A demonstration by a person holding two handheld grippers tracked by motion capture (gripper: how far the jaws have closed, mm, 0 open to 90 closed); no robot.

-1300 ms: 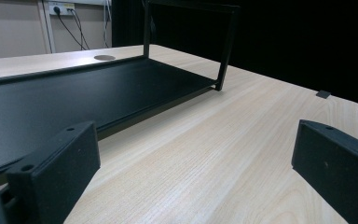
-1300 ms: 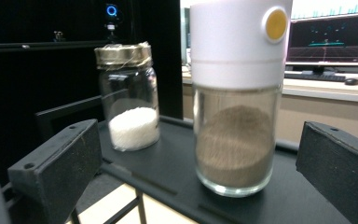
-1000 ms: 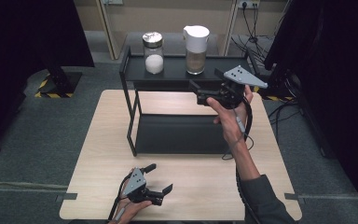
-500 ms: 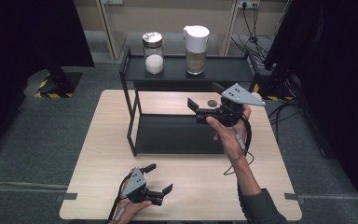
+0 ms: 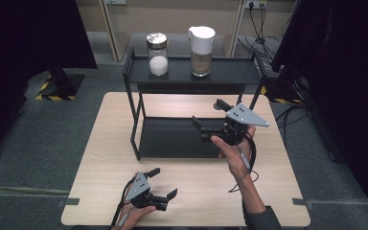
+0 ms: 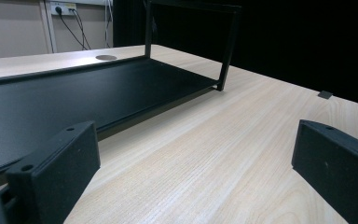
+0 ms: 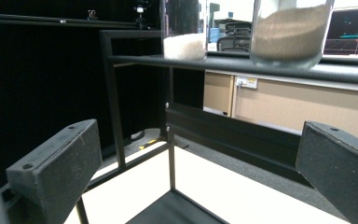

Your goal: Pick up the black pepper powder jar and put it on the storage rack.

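A black two-tier rack point(image 5: 230, 72) stands on the wooden table point(image 5: 110, 143). On its top shelf are a glass jar with a silver lid holding white grains point(image 5: 157, 61) and a white-lidded jar of brownish grains point(image 5: 201, 44). My right gripper point(image 5: 207, 113) is held open above the right part of the lower shelf point(image 5: 172, 139), with nothing between its jaws. In the right gripper view point(image 7: 199, 133) it looks up at the white grains jar point(image 7: 184, 45) and the brownish jar point(image 7: 289, 30). My left gripper point(image 5: 164, 182) rests open and empty near the table's front edge. The left gripper view point(image 6: 195, 135) faces the lower shelf point(image 6: 74, 93).
Dark panels stand on both sides of the table. Cables point(image 5: 292, 115) lie on the floor at the right. A round cable hole point(image 6: 106, 57) sits in the tabletop behind the rack. Bare wood stretches in front of the rack point(image 5: 211, 182).
My right gripper has come down and back toward the person, from beside the top shelf's right end to above the lower shelf. The left gripper has not moved.
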